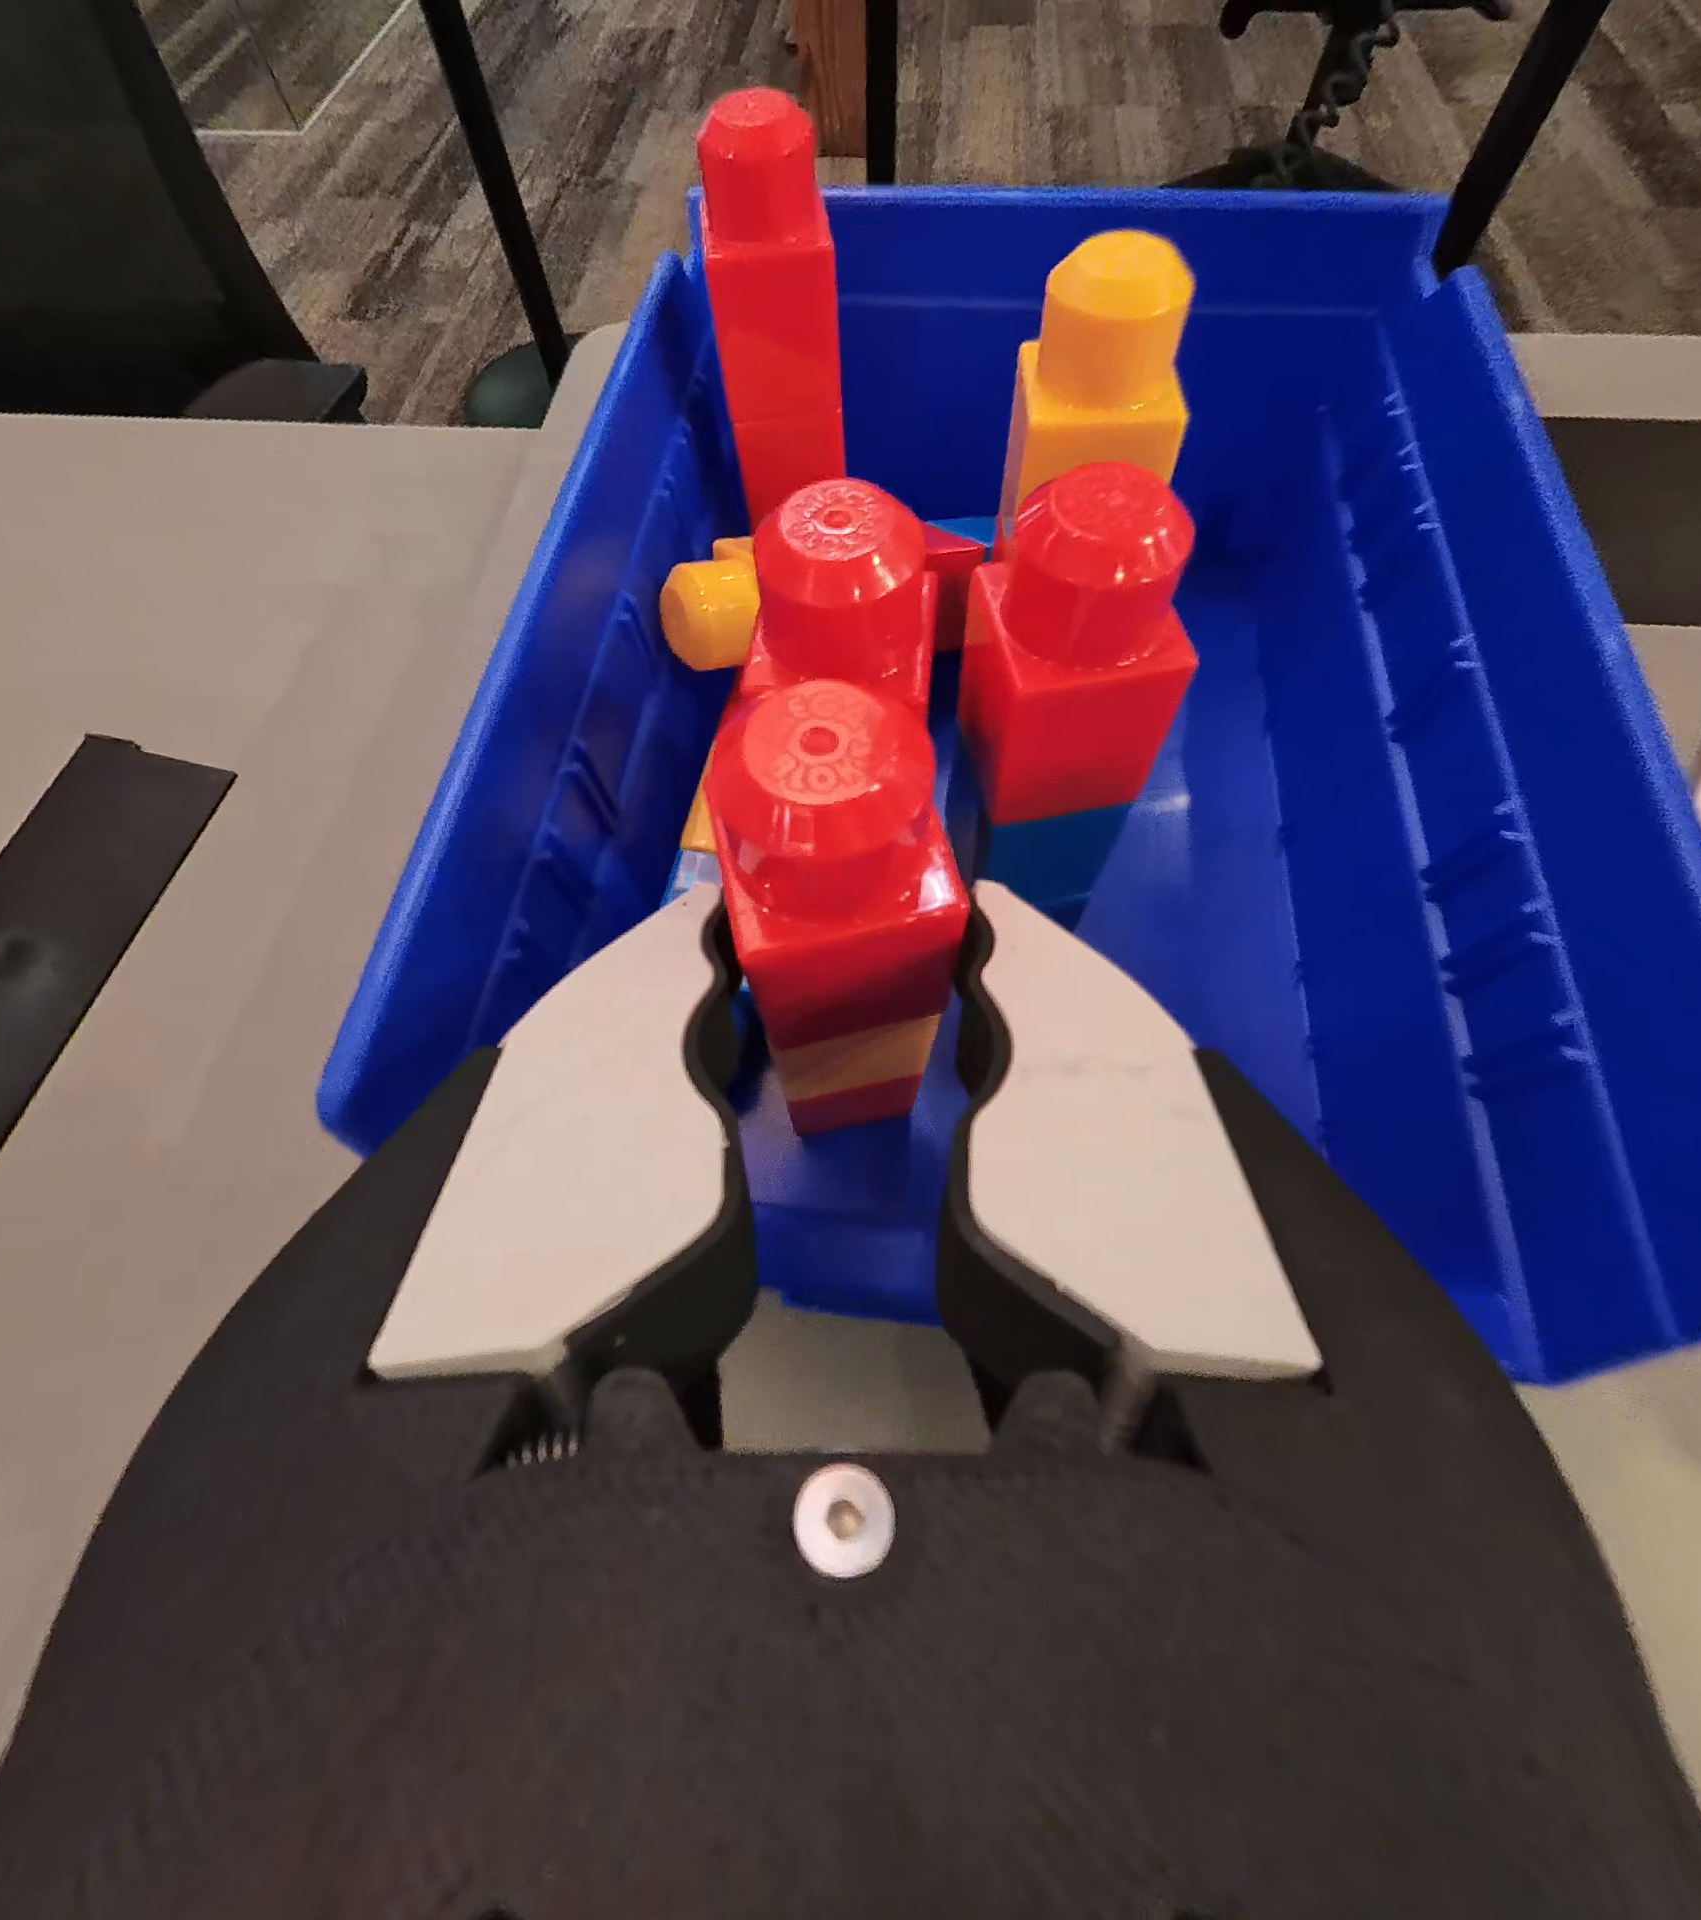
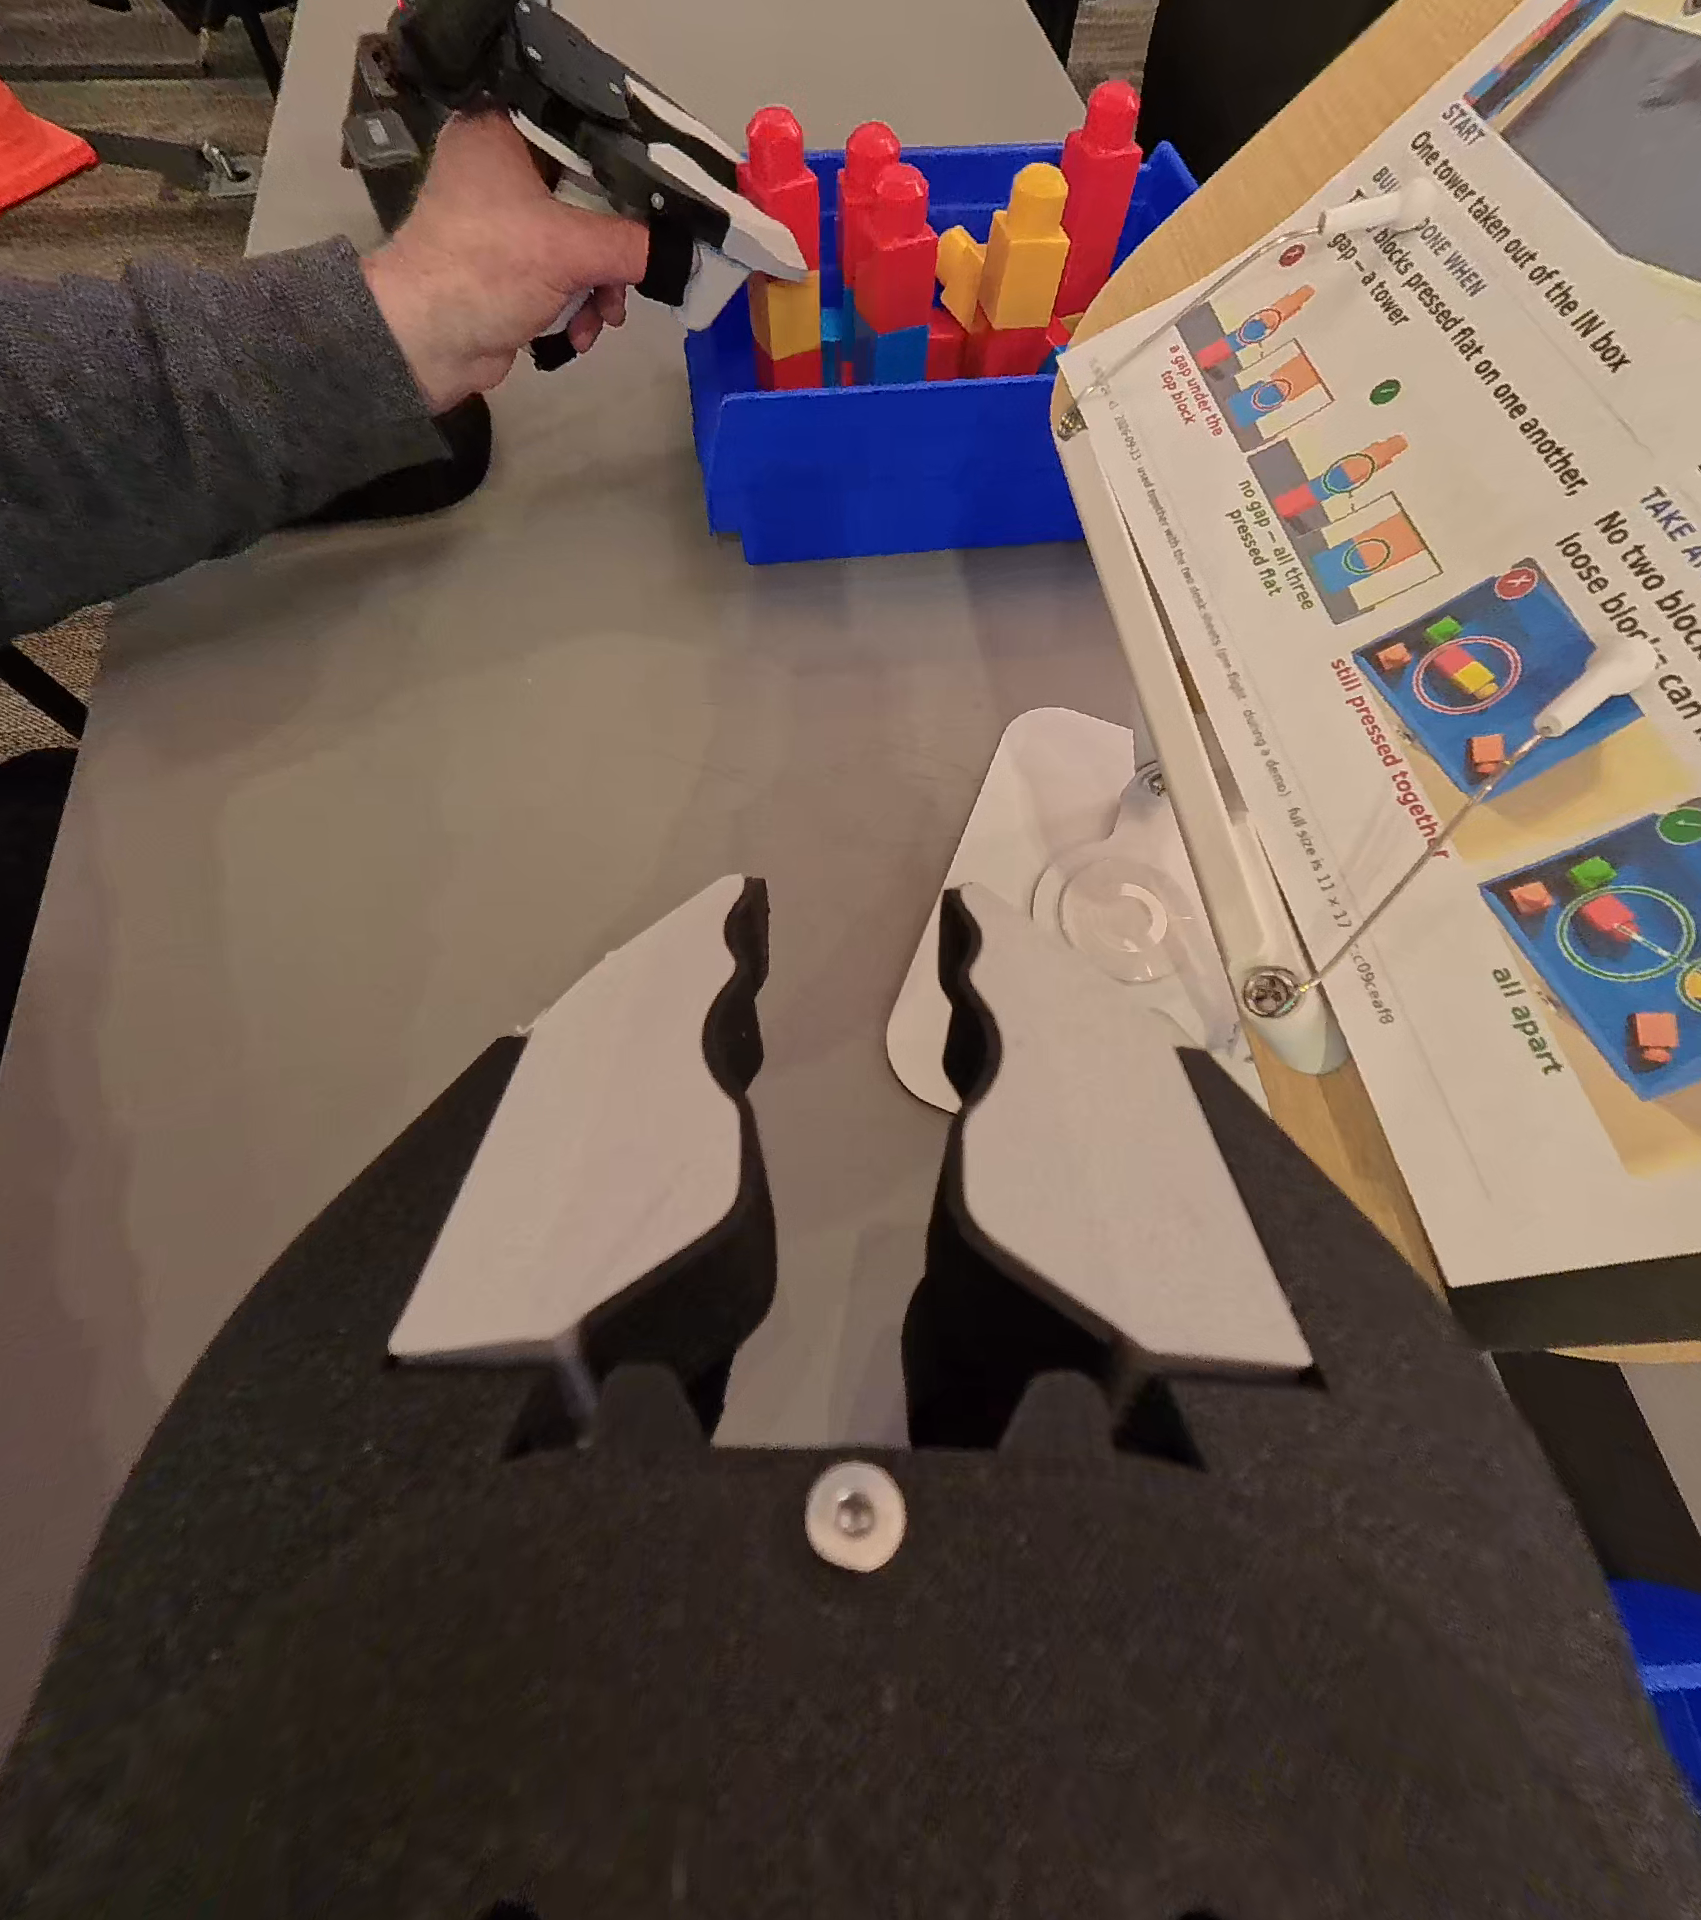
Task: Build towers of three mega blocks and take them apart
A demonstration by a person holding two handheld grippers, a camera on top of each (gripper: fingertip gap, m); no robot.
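1. Clearly, the left gripper (image 1: 846, 935) has its jaws set on either side of the top red block (image 1: 841, 894) of the nearest tower (image 1: 846, 997), at frame centre in the left wrist view; the padded tips press on or sit right at the block's flat side walls, just under its round stud, so I judge it gripped.
2. Rigid, glossy plastic like this should be light and stiff but somewhat slippery; the flat side walls are the place to hold, not the rounded stud, which would roll out of the pads.
3. Below the red block the tower shows striped red and orange faces running down into the blue bin (image 1: 1448, 727). A pull on the top block alone could part it from the rest, since the pieces are only pressed together.
4. Beyond it, other towers (image 1: 1085, 665) stand close around, red and yellow, toward the upper middle of the frame; they could be knocked as this one is lifted.
5. In the right wrist view, the right gripper (image 2: 856, 914) has its jaws apart and empty over the bare grey counter (image 2: 410, 779) at lower centre, well apart from the bin at upper centre.
6. An instruction sheet (image 2: 1552, 623) on a stand fills the right of that frame.
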